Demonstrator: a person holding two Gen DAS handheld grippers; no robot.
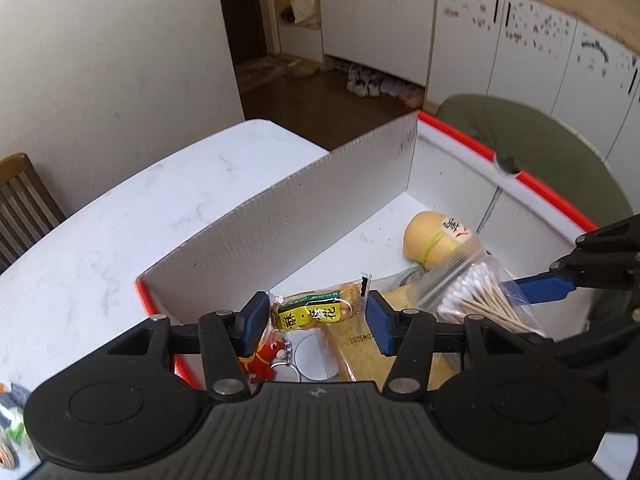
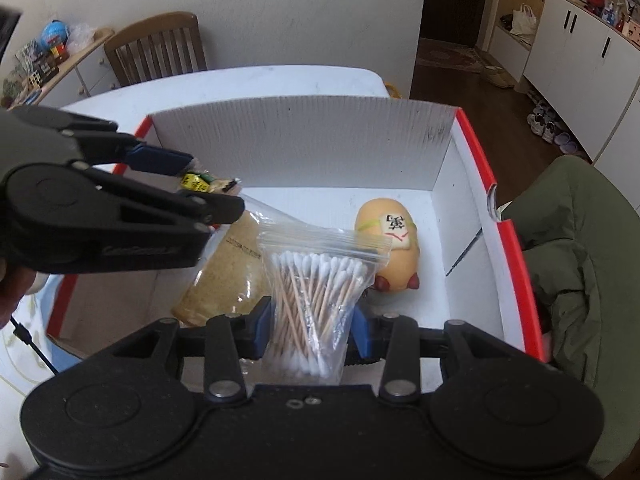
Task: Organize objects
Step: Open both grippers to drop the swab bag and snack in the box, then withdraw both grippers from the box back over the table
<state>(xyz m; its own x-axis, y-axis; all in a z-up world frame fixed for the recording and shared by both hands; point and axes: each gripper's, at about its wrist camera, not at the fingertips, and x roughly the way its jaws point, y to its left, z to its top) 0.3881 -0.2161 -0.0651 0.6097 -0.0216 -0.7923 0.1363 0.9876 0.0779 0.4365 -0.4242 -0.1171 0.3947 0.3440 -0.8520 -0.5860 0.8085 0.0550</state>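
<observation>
A white cardboard box with red edges (image 1: 360, 184) (image 2: 304, 140) stands on the white marble table. My left gripper (image 1: 316, 316) is over its near left corner, shut on a yellow-green wrapped snack (image 1: 316, 308) (image 2: 196, 182). My right gripper (image 2: 312, 328) is shut on a clear zip bag of cotton swabs (image 2: 316, 280) (image 1: 476, 292), held above the box. In the box lie a tan packet (image 2: 228, 276) (image 1: 368, 356), a yellow plush toy (image 2: 394, 240) (image 1: 436, 244), a red keychain figure (image 1: 264, 360) and a round white disc (image 1: 314, 358).
A green coat (image 2: 576, 264) hangs over a chair right of the box. A wooden chair (image 2: 160, 48) stands behind the table, beside a shelf with clutter (image 2: 48, 56). White cabinets (image 1: 400, 20) and shoes (image 1: 376, 86) line the far wall. Bare marble table (image 1: 100, 232) lies left of the box.
</observation>
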